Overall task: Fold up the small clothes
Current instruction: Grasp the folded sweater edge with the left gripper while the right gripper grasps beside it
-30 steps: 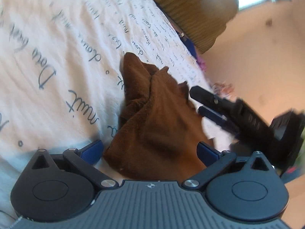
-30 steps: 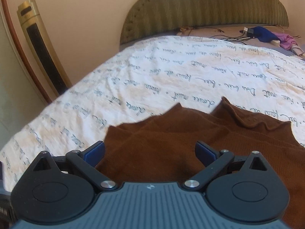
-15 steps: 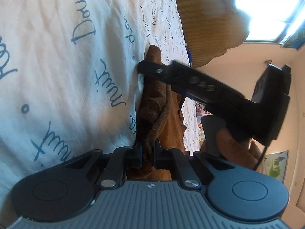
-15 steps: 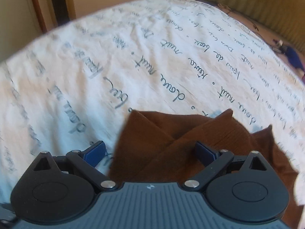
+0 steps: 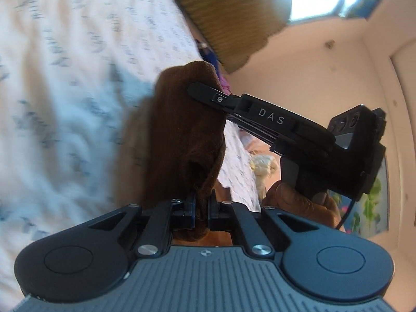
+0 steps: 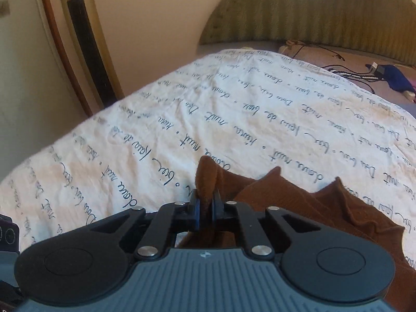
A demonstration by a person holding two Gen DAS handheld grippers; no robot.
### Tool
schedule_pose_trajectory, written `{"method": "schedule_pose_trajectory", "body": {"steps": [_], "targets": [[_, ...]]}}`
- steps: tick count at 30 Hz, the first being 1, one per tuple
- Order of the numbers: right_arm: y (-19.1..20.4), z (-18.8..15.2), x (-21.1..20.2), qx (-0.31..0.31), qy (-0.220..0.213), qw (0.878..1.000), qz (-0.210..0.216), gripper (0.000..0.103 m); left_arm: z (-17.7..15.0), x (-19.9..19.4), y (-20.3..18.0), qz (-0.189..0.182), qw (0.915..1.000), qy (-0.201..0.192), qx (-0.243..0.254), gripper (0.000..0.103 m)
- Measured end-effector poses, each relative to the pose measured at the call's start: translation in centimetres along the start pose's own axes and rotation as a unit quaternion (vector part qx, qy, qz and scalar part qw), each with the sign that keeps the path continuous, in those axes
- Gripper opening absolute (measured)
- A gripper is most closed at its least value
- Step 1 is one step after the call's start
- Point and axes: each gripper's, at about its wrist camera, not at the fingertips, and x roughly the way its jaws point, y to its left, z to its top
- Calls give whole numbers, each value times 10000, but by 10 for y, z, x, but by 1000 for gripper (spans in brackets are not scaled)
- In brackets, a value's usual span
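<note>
A small brown knit garment point(image 5: 182, 130) hangs stretched between both grippers above the white bedcover point(image 5: 65, 78) with blue script. My left gripper point(image 5: 202, 208) is shut on its near end. In the left wrist view my right gripper point(image 5: 193, 89) reaches in from the right and pinches the far end, with a hand point(image 5: 299, 202) holding it. In the right wrist view my right gripper point(image 6: 205, 205) is closing its jaws, and the pads press a raised fold of the garment point(image 6: 299, 202). The rest of it lies rumpled on the bedcover point(image 6: 234, 117) to the right.
A padded green headboard point(image 6: 312, 13) stands at the bed's far end. Cables and a blue item point(image 6: 390, 75) lie on the bare mattress before it. A tall gold and black tower point(image 6: 85, 52) stands by the wall at left.
Both grippers went from wide open around the flat garment to shut on it. They have lifted, and the cloth now hangs between them above the bed.
</note>
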Motion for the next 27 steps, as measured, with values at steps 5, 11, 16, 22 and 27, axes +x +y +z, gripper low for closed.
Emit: {"method": "schedule_pose_trajectory", "body": {"steps": [5,11,16,22,27], "targets": [[-61,-17,-61,440,-455,9980,-36,7,-17,39,-38,-271,9984,354,334,6],[-133,-64,-115,983,-711,9922,-276,7,-47,102,-73,-357,9919,1028,657,6],[-184,-105,-143,1479,-886,9842,-398,7,-72,158,-96,-247,9835,1536,923,6],[-231,-147,-155,1979,-978,9744,-430,7,-91,212,-106,-67,9772,1861,1023,6],[-258,-171,-157,2254,-1014,9678,-472,7,-111,241,-110,97,9725,2063,1073,6]]}}
